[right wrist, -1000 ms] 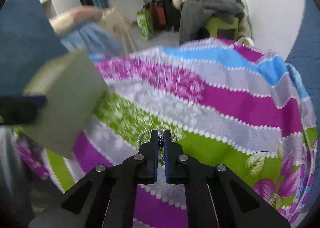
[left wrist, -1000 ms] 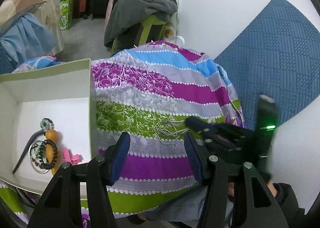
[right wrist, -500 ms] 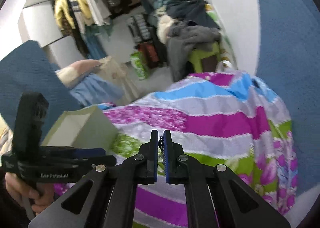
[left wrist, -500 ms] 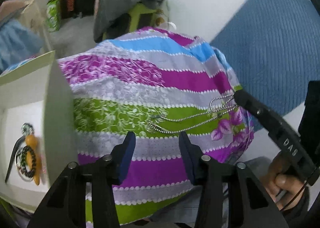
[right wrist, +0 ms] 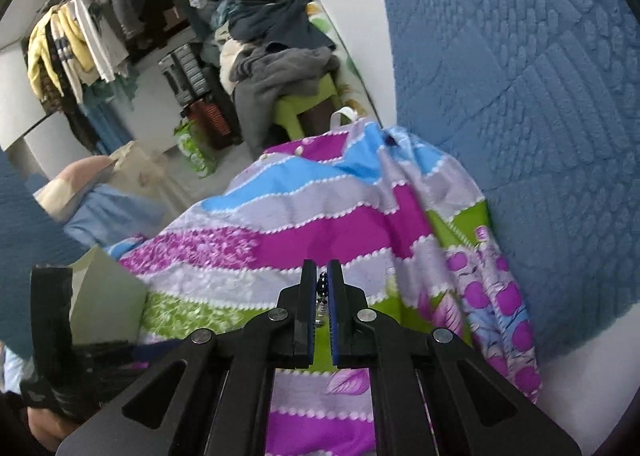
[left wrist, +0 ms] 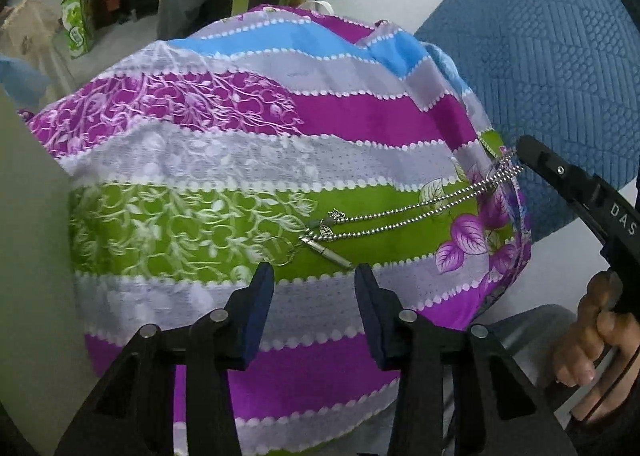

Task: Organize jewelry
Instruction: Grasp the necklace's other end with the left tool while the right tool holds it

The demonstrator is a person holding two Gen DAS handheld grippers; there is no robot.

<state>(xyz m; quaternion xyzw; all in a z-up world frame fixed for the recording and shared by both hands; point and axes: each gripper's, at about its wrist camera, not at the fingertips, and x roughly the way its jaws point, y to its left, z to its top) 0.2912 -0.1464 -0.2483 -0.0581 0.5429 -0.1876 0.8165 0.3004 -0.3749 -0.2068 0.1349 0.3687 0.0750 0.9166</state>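
A silver bead-chain necklace with small pendants and a ring lies stretched across the striped purple, green and blue cloth. My right gripper is shut on the chain's right end at the cloth's right edge; the chain shows between its closed jaws. My left gripper is open and empty, just in front of the pendant end. The pale green box wall fills the left edge; its inside is hidden.
A blue quilted cushion stands against the white wall at the right. Beyond the cloth are a green stool piled with grey clothes, suitcases and hanging garments. The box corner shows left in the right wrist view.
My right gripper has lifted and pulled the chain to the right, stretching it out from a heap. My left gripper has shifted right, so the box's inside has left its view.
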